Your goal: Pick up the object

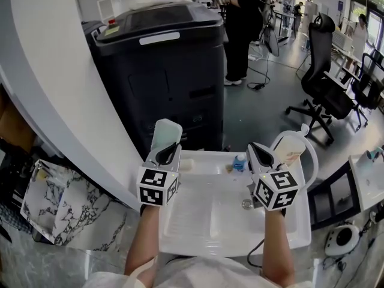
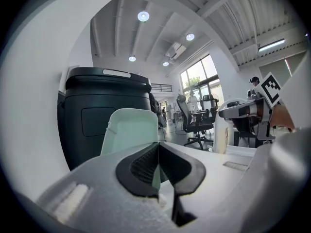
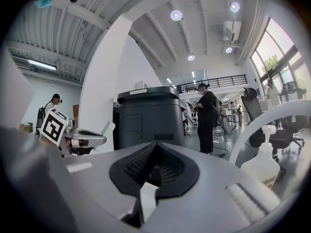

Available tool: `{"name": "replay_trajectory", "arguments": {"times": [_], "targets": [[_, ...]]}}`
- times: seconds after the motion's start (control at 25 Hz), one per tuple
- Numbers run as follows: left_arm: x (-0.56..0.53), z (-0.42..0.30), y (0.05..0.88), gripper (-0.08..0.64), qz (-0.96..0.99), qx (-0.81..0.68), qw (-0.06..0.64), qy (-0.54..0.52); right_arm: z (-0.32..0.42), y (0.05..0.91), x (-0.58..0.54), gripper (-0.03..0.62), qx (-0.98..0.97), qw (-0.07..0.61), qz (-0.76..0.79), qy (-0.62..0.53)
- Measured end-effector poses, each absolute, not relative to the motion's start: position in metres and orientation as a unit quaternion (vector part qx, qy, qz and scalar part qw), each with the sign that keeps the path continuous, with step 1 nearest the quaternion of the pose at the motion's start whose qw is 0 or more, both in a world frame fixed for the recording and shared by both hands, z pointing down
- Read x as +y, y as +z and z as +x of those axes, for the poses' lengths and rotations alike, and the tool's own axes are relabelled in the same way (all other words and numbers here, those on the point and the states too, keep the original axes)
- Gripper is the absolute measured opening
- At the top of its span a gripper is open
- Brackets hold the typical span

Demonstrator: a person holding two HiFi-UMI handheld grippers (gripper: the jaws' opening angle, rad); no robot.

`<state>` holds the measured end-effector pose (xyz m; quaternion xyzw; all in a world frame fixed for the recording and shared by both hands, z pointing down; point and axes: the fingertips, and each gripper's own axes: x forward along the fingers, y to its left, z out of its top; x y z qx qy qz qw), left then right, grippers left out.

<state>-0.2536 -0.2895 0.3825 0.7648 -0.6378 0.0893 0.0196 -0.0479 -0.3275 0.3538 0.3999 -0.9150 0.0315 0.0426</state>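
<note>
A: Where does the tray (image 1: 198, 233) lie?
B: On the counter (image 1: 90, 221), in the near middle. Directly behind it stands the bin (image 1: 162, 71), and behind the bin, to the right, there is a standing person (image 1: 243, 23).
A: And on the right side?
B: The spray bottle (image 1: 294, 149) is at the tray's far right corner, and the office chair (image 1: 321, 83) is well behind it. The lid (image 1: 165, 134), in the left hand-held gripper (image 1: 168, 155), is over the far left corner.

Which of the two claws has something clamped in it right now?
The left claw: it is shut on a pale green plastic piece. The right claw is shut with nothing between its jaws.
</note>
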Motion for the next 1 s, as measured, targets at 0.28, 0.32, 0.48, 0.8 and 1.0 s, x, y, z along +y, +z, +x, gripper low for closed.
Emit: {"name": "replay_trajectory", "arguments": {"times": [0.28, 0.32, 0.48, 0.8, 1.0], "targets": [[-0.289, -0.257, 0.389, 0.011, 0.761, -0.641, 0.022, 0.097, -0.047, 0.356, -0.327, -0.002, -0.915, 0.047, 0.400, 0.029], [-0.289, -0.257, 0.389, 0.011, 0.762, -0.640, 0.022, 0.097, -0.047, 0.355, -0.327, -0.002, -0.915, 0.047, 0.400, 0.030], [-0.290, -0.255, 0.390, 0.011, 0.764, -0.637, 0.025, 0.097, -0.049, 0.356, -0.327, -0.002, -0.915, 0.050, 0.400, 0.030], [-0.292, -0.249, 0.392, 0.011, 0.770, -0.630, 0.024, 0.097, -0.047, 0.357, -0.327, -0.002, -0.914, 0.051, 0.401, 0.030], [-0.294, -0.248, 0.392, 0.011, 0.771, -0.629, 0.025, 0.097, -0.049, 0.356, -0.328, -0.002, -0.915, 0.051, 0.400, 0.029]]}}
